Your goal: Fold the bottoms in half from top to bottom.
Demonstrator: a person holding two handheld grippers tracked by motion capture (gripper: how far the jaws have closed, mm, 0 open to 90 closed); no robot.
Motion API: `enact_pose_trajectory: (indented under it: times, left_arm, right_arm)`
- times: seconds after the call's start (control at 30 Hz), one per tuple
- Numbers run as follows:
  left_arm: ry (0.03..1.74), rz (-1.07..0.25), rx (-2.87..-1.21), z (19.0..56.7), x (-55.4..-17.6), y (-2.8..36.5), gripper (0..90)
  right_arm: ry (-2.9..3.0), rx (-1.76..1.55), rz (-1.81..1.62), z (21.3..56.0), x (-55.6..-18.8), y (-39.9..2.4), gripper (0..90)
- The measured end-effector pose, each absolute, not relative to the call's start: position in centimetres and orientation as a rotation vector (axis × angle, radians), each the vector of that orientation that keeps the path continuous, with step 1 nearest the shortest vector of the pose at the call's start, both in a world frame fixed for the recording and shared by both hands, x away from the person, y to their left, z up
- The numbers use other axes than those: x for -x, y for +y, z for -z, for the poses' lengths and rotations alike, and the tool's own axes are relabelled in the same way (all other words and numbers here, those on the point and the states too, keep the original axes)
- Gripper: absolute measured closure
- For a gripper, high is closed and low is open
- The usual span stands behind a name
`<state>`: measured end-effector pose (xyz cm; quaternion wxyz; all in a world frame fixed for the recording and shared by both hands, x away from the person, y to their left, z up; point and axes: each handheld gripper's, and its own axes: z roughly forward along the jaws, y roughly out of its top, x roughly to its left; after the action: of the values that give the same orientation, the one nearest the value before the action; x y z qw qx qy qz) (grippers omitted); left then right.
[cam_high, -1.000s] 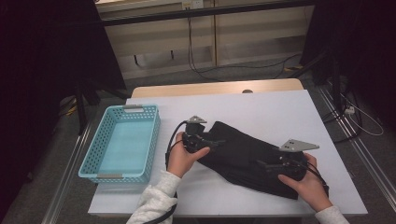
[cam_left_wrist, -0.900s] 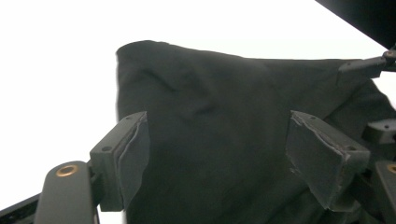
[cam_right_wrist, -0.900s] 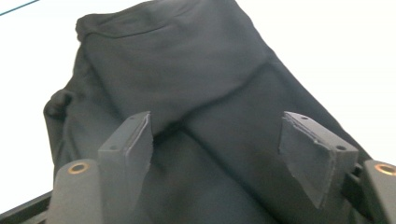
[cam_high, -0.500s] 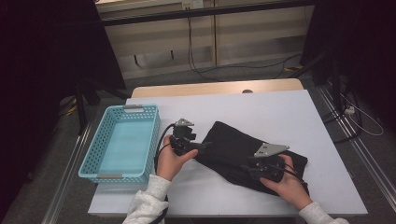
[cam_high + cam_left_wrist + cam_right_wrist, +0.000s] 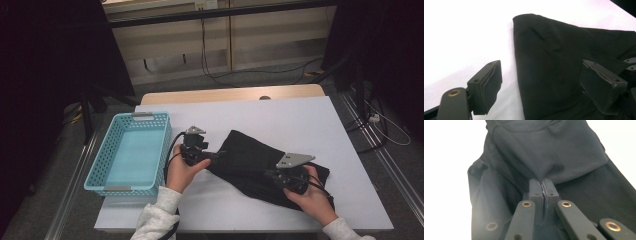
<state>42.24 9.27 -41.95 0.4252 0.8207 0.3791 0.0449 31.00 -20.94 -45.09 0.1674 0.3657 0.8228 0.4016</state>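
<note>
A black garment (image 5: 248,156) lies crumpled on the white table (image 5: 280,115). My left gripper (image 5: 214,156) is at its left edge. In the left gripper view the left gripper (image 5: 541,87) is open, its jaws having just widened a little. One pad is over bare table and the other over the cloth (image 5: 554,50). My right gripper (image 5: 272,176) rests on the garment's near right part. Its jaws have just closed. In the right gripper view the right gripper (image 5: 543,186) is shut on a pinched fold of the black cloth (image 5: 549,147).
A light blue plastic basket (image 5: 102,172) stands at the table's left side, close to the left hand. Bare white table surface lies behind and to the right of the garment. Cables run across the floor beyond the table.
The right hand has slid left over the garment and its jaws have shut on a fold. The left hand has shifted slightly left to the garment's edge.
</note>
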Motion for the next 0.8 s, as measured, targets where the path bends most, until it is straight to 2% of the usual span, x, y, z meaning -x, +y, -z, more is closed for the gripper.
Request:
enact_pose_trajectory:
  times: [0.8]
  left_arm:
    - [0.957, -0.156, -2.055, 41.8, -43.1, 9.4, 16.9]
  right_arm:
    - [2.317, -1.075, -1.160, 44.8, -28.9, -23.2, 88.1]
